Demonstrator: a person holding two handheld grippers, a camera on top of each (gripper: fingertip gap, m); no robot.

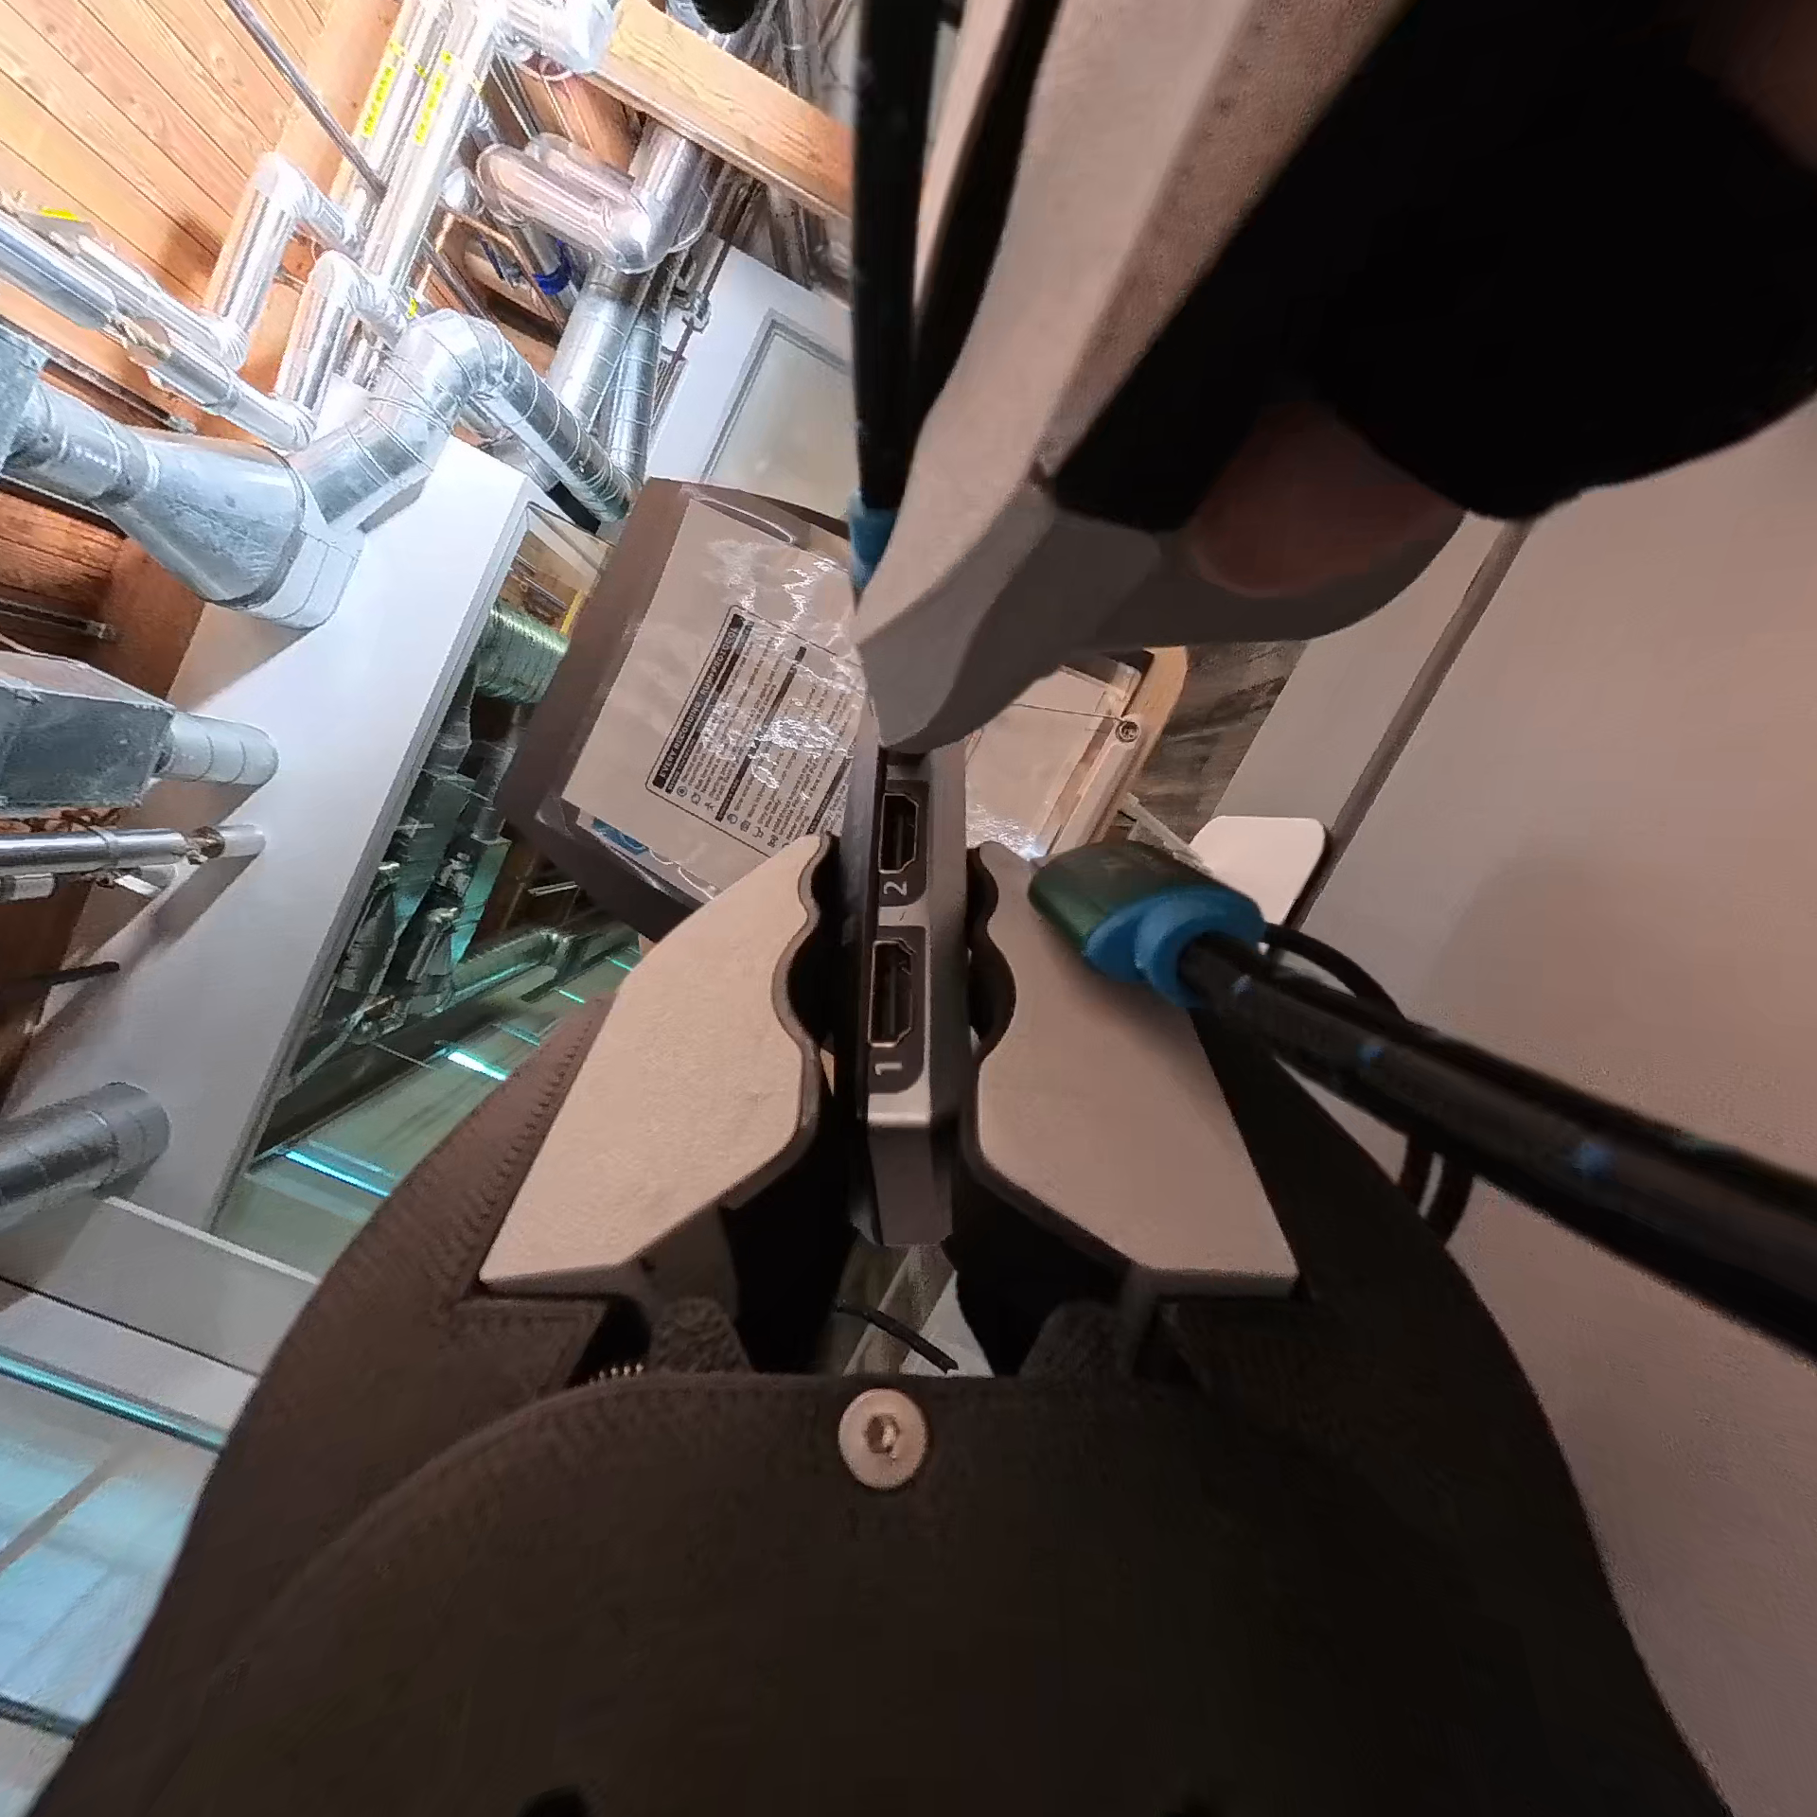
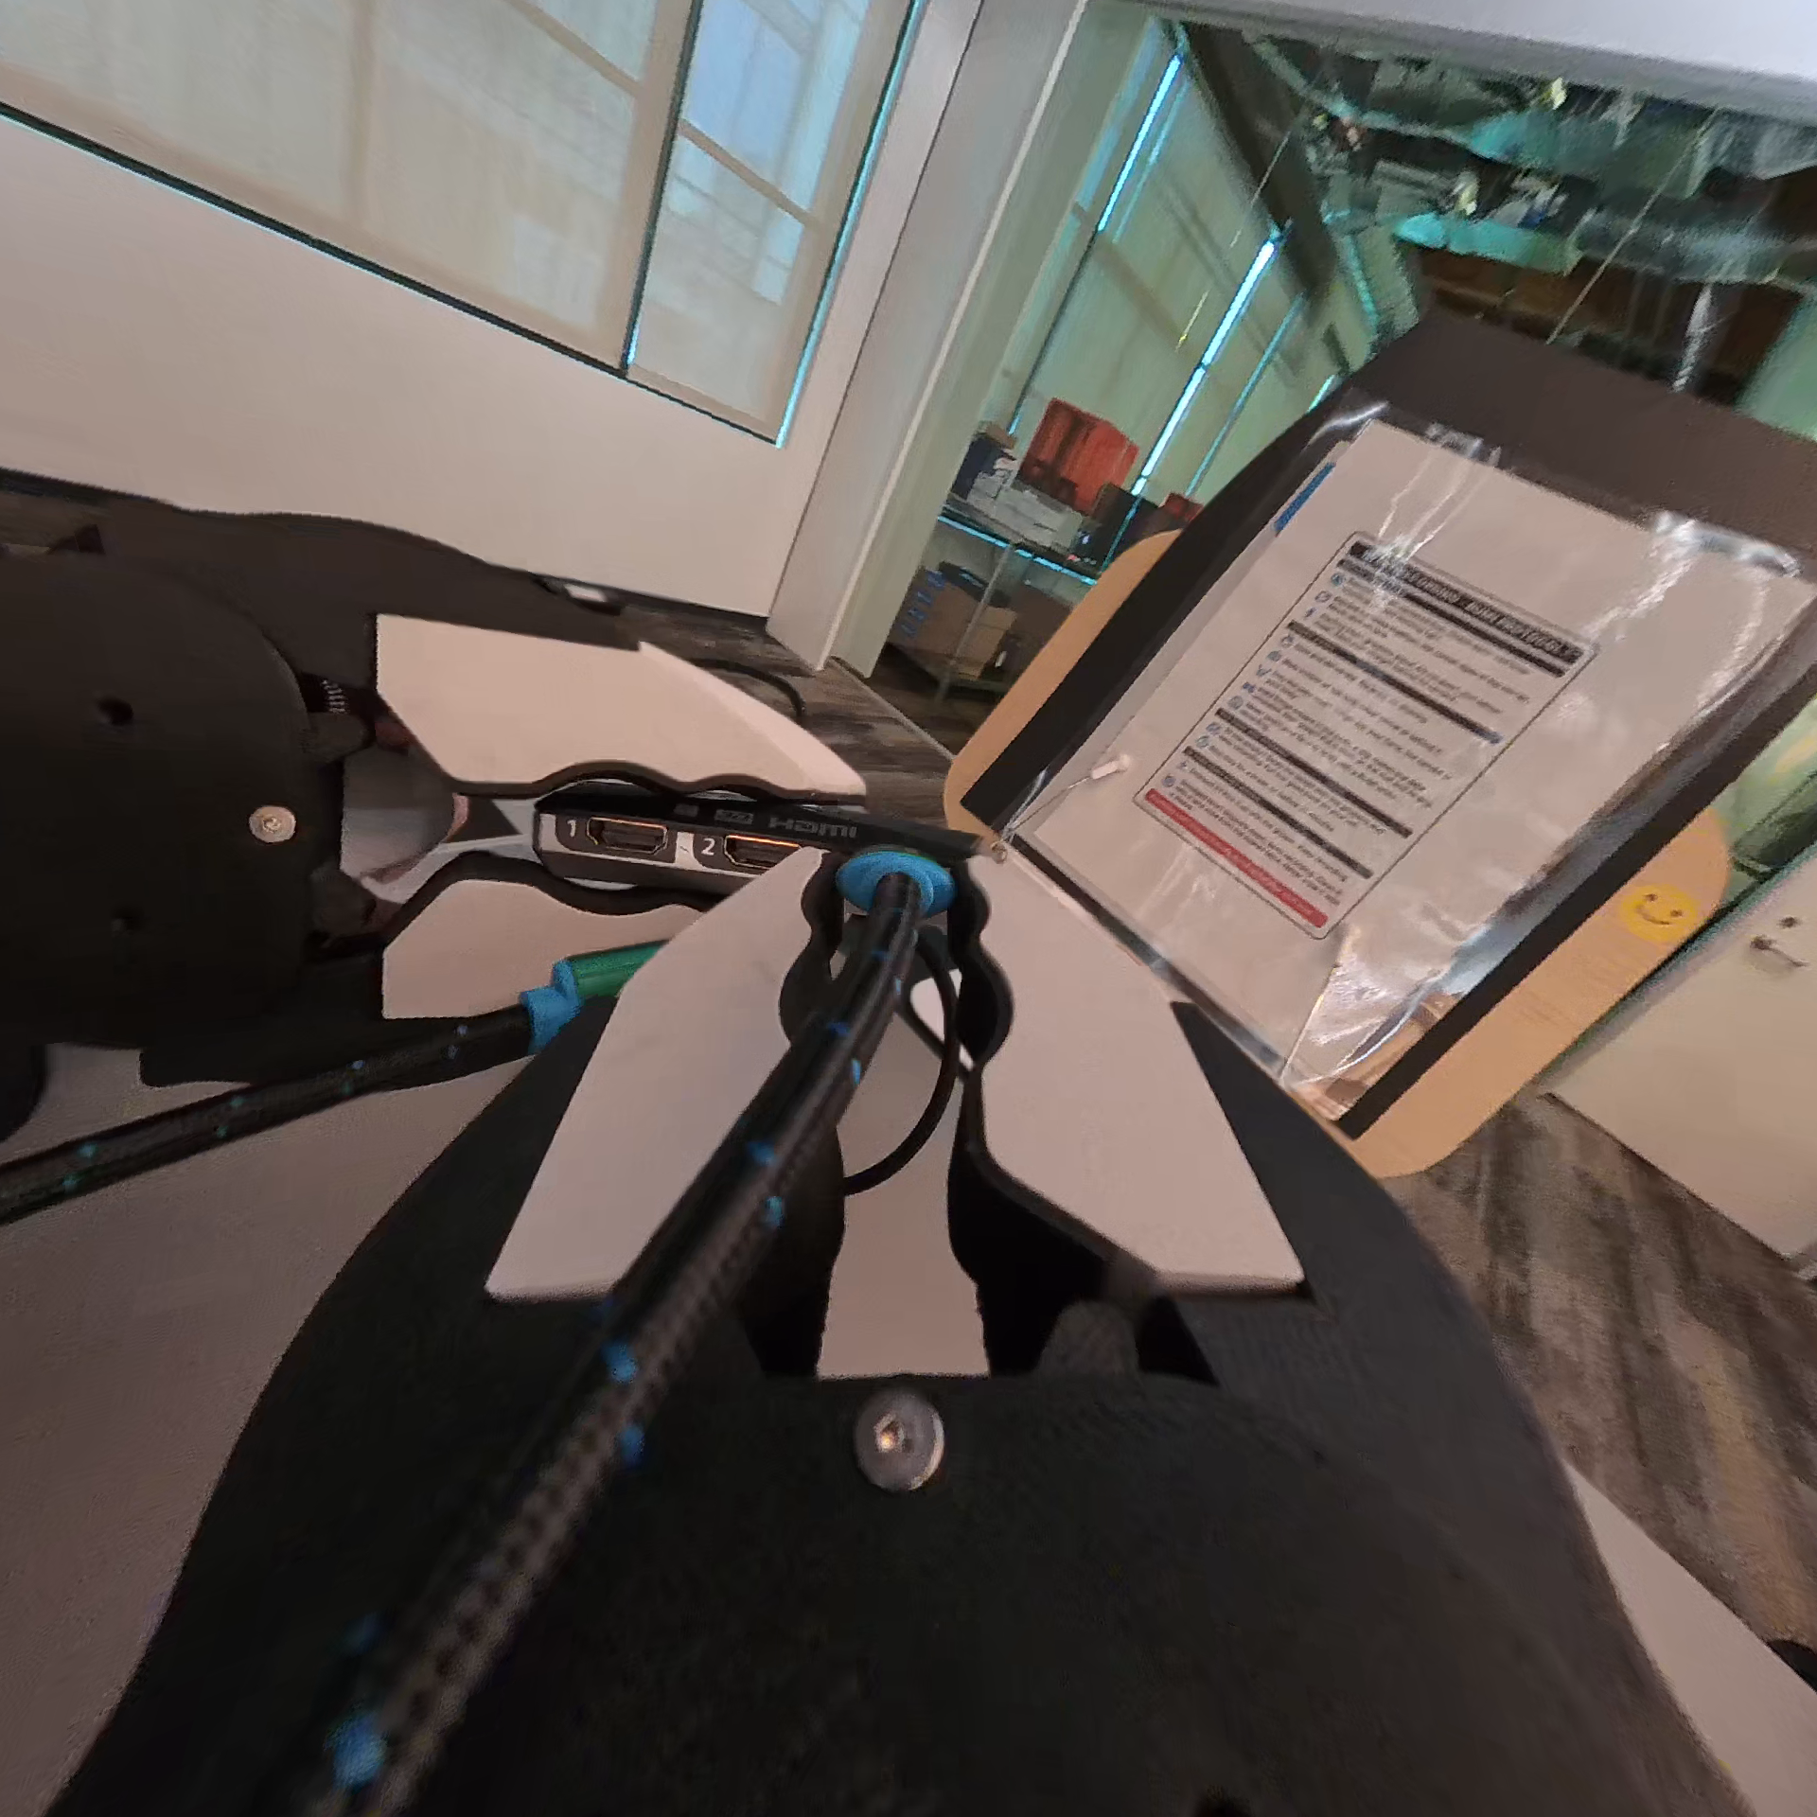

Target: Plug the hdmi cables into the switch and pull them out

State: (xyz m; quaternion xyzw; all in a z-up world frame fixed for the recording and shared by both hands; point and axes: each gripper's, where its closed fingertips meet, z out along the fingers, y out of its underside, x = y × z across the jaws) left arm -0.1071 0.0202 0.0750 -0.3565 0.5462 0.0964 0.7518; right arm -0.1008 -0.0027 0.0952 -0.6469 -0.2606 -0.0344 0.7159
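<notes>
My left gripper (image 1: 900,850) is shut on the thin dark HDMI switch (image 1: 900,993), held edge-on, with both numbered ports showing empty. It shows at the left of the right wrist view (image 2: 767,836), holding the switch (image 2: 688,836). My right gripper (image 2: 890,875) is shut on an HDMI plug by its blue collar (image 2: 885,880); the plug tip is hidden. It sits at the switch's far end, just past the second port. Its braided cable (image 2: 688,1278) runs back over the gripper. In the left wrist view the right gripper (image 1: 914,708) comes in from above. A second plug (image 1: 1111,895), green with a blue collar, lies loose beside the switch.
A dark board with a plastic-covered printed sheet (image 2: 1377,737) stands just behind the switch, also in the left wrist view (image 1: 728,708). The white tabletop (image 2: 197,1377) lies below. A thin black wire loop (image 2: 934,1082) lies under my right fingers. The second cable (image 1: 1475,1111) trails off to the right.
</notes>
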